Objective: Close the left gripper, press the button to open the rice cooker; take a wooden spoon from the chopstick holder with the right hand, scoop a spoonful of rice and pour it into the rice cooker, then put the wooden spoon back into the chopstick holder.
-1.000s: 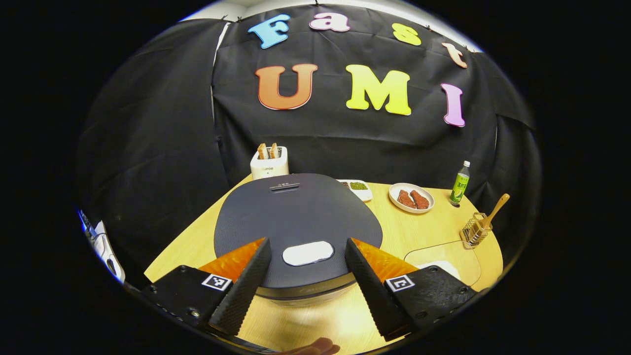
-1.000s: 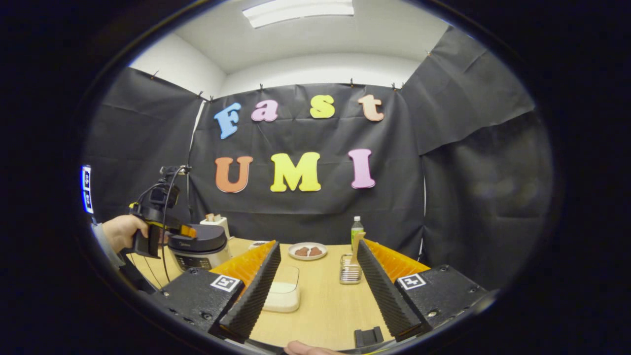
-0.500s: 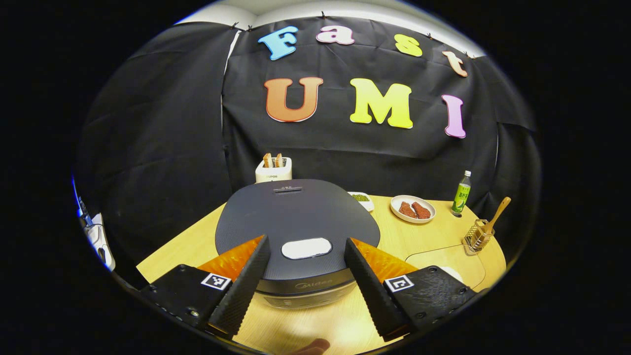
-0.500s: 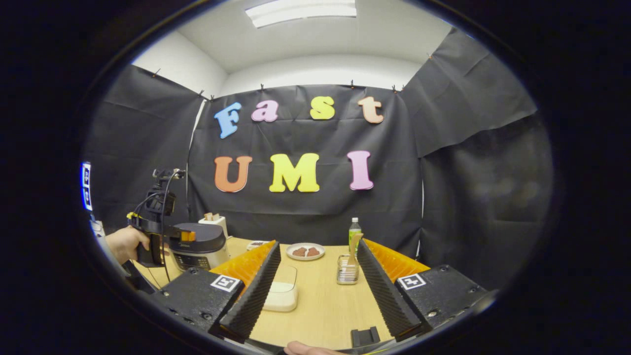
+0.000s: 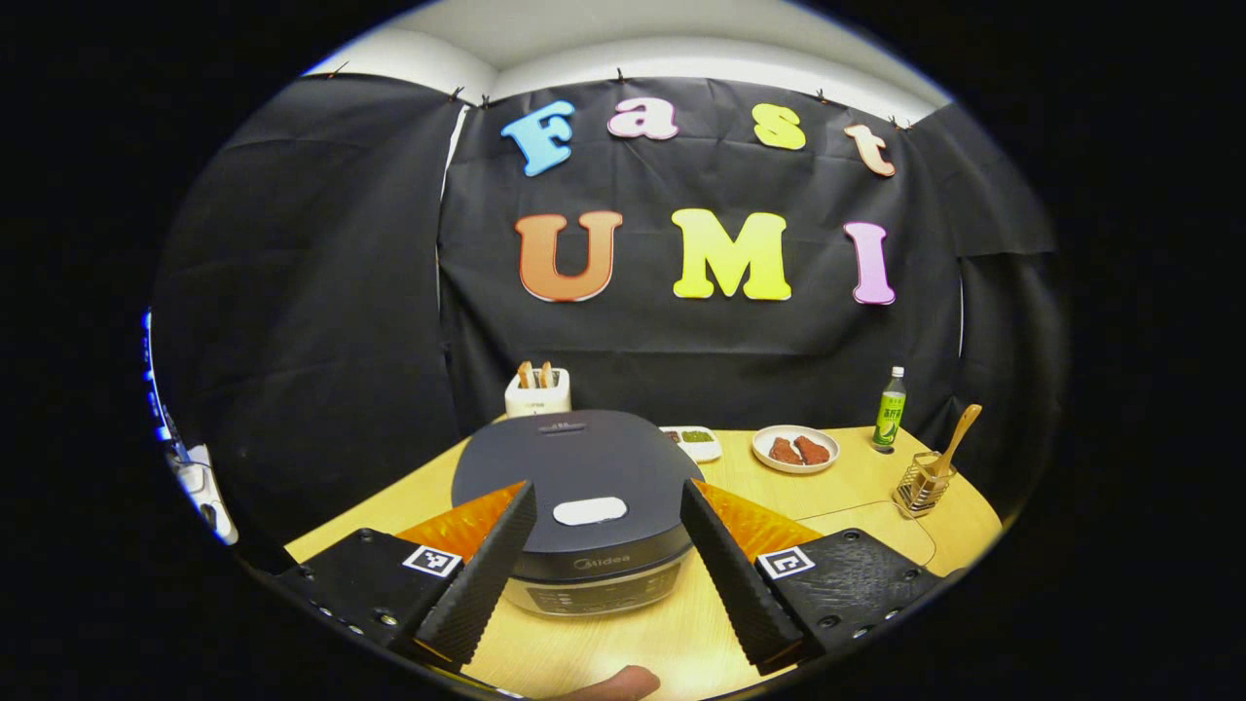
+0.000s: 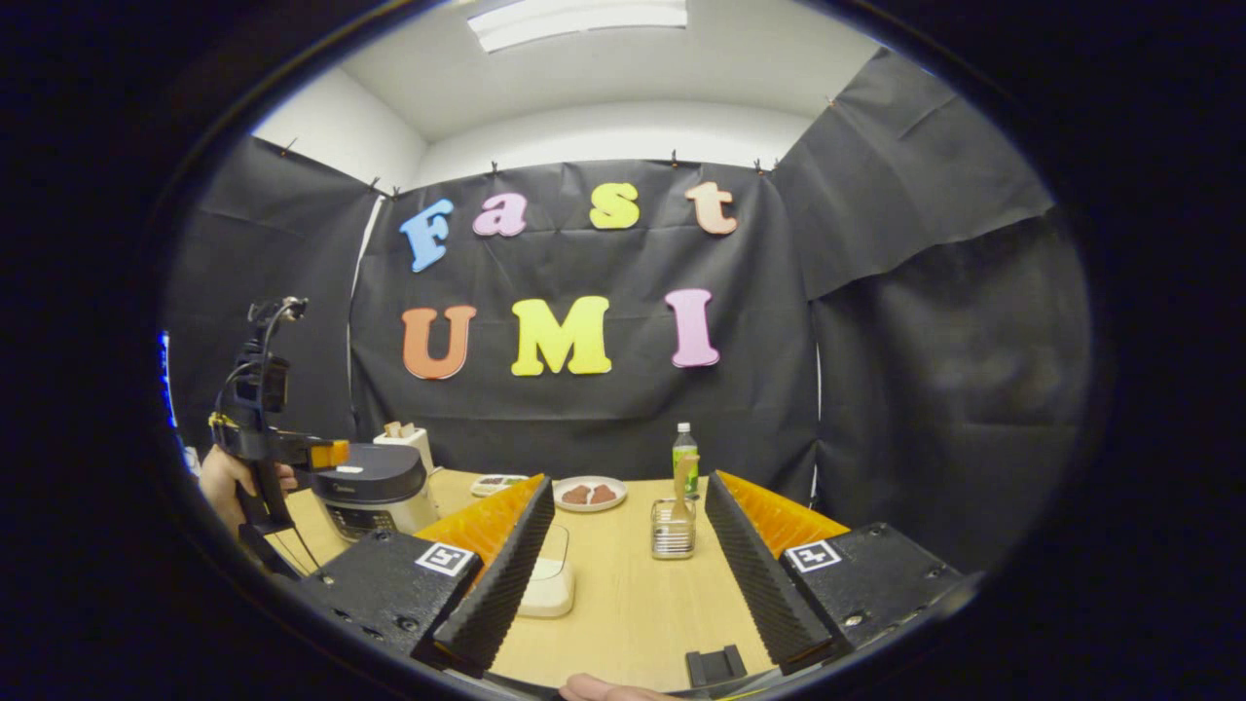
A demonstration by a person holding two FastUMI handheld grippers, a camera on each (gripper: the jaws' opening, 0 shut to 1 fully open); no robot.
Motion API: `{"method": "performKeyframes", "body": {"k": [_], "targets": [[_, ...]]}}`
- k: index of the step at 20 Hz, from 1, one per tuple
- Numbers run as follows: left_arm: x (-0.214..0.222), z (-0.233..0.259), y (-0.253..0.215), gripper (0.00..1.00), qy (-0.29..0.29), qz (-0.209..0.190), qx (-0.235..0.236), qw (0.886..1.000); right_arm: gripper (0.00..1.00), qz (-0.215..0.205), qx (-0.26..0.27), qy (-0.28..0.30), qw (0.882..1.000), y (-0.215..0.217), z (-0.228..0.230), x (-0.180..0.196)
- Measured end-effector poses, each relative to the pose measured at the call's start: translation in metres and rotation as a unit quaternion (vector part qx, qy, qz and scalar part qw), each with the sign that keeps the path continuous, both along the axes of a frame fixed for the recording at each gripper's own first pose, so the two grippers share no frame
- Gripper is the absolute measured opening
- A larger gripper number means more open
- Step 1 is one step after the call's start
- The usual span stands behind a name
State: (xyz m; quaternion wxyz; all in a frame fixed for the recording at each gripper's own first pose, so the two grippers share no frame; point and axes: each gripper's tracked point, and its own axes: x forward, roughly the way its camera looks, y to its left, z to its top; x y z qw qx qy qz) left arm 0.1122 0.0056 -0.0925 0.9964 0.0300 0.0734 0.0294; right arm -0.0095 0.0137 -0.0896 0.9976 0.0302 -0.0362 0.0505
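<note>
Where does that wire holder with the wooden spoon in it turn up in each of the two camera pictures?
Left gripper view: the chopstick holder stands far right on the table, near its edge, with the wooden spoon leaning up and right out of it.
Right gripper view: the holder stands at centre.
Shared landmark: the green bottle just behind it.

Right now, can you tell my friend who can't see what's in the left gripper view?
A dark rice cooker with its lid shut sits on a wooden table, framed by the open left gripper. Farther right stand a plate of food, a green bottle and a wire chopstick holder with a wooden spoon.
</note>
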Motion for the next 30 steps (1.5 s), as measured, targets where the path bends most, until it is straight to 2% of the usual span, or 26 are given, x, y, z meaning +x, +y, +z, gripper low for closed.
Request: {"method": "performKeyframes", "body": {"k": [1,2,6,7,9,10,14,18,19,20,22,25,26,27,30], "targets": [[-0.008,0.008,-0.001,0.95,-0.009,0.0,0.006,1.0,0.96,0.001,0.003,0.002,1.0,0.0,0.0,0.001],[-0.013,0.015,-0.007,0.95,-0.019,-0.006,0.009,1.0,1.0,-0.001,0.007,0.004,1.0,-0.001,0.0,0.001],[-0.043,0.028,-0.03,0.95,-0.026,-0.045,-0.009,0.999,1.0,-0.003,0.018,0.001,1.0,-0.006,0.012,0.0],[-0.052,0.03,-0.033,0.95,-0.025,-0.051,-0.016,0.998,0.96,-0.007,0.022,-0.002,1.0,-0.008,0.018,-0.001],[-0.069,0.032,-0.042,0.95,-0.026,-0.067,-0.03,0.997,1.0,-0.013,0.028,-0.008,0.999,-0.012,0.029,-0.003],[-0.076,0.034,-0.044,0.95,-0.027,-0.071,-0.032,0.997,1.0,-0.017,0.031,-0.011,0.999,-0.013,0.033,-0.006],[-0.103,0.057,-0.032,0.95,-0.066,-0.047,-0.012,0.997,1.0,-0.017,0.043,-0.023,0.999,-0.011,0.048,-0.014],[-0.13,0.059,-0.046,0.95,-0.076,-0.08,-0.017,0.994,1.0,-0.009,0.027,-0.023,0.999,-0.006,0.051,-0.017],[-0.133,0.06,-0.047,0.95,-0.079,-0.082,-0.011,0.993,0.96,-0.014,0.029,-0.023,0.999,-0.01,0.053,-0.016],[-0.136,0.061,-0.044,0.95,-0.081,-0.078,-0.001,0.994,1.0,-0.019,0.031,-0.025,0.999,-0.013,0.054,-0.014],[-0.137,0.058,-0.051,0.95,-0.081,-0.083,0.008,0.993,1.0,-0.027,0.035,-0.02,0.999,-0.016,0.05,-0.01],[-0.136,0.051,-0.06,0.95,-0.077,-0.096,0.002,0.992,1.0,-0.02,0.039,-0.009,0.999,-0.013,0.043,-0.006],[-0.136,0.05,-0.06,0.96,-0.077,-0.094,-0.004,0.993,0.96,-0.017,0.034,-0.008,0.999,-0.013,0.04,-0.005],[-0.137,0.049,-0.059,0.96,-0.076,-0.092,-0.011,0.993,1.0,-0.019,0.031,-0.008,0.999,-0.015,0.039,-0.005],[-0.138,0.047,-0.059,0.96,-0.073,-0.091,-0.02,0.993,1.0,-0.026,0.032,-0.009,0.999,-0.023,0.038,-0.005]]}}
